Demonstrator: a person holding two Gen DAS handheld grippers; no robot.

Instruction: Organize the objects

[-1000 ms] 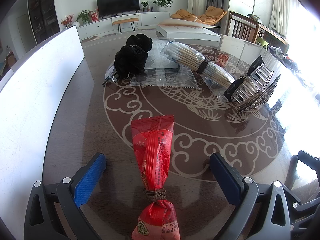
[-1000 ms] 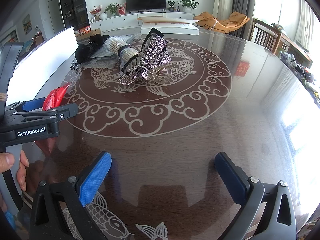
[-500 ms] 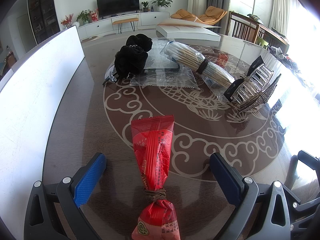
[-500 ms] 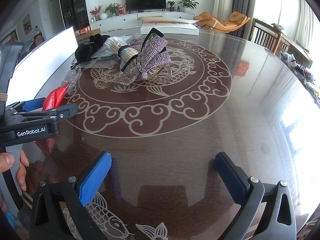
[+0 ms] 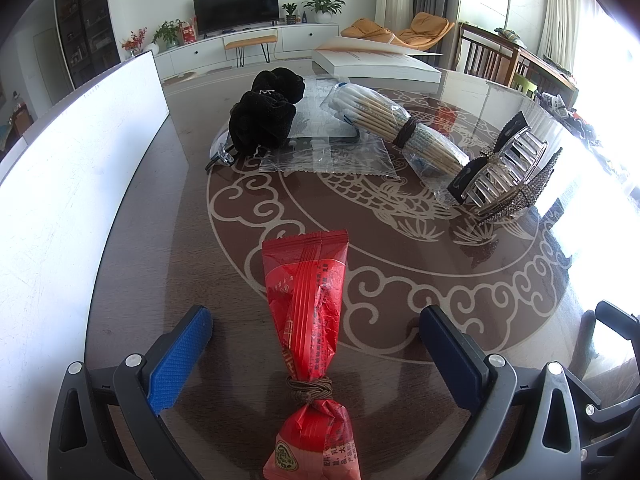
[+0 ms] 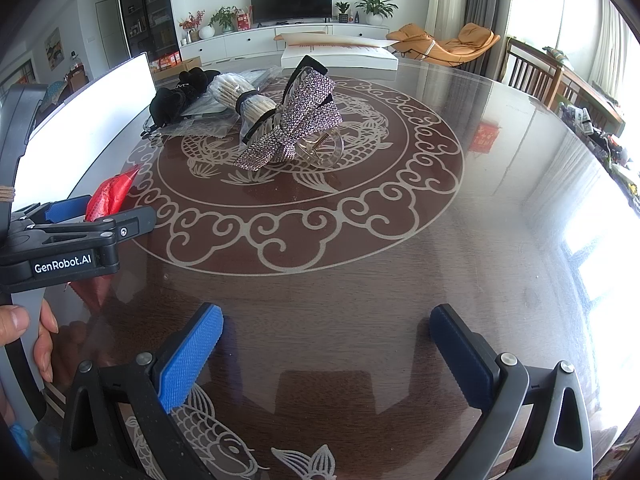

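Note:
A red packet (image 5: pixel 308 316) tied with brown cord lies flat on the glass table, between the fingers of my open left gripper (image 5: pixel 316 344), which does not touch it. It also shows in the right wrist view (image 6: pixel 112 196). A rhinestone bow hair claw (image 6: pixel 292 128) (image 5: pixel 504 172) sits at the table's centre. Behind it lie a bagged bundle of sticks (image 5: pixel 400 128), a clear plastic bag (image 5: pixel 328 152) and a black scrunchie (image 5: pixel 264 116). My right gripper (image 6: pixel 326 354) is open and empty over bare table, to the right of the left gripper (image 6: pixel 72 240).
A white board (image 5: pixel 80 168) stands along the table's left edge. A flat white box (image 5: pixel 376 64) lies at the far side. Chairs (image 6: pixel 532 76) stand at the far right. The glass table (image 6: pixel 440 264) reflects bright window light on the right.

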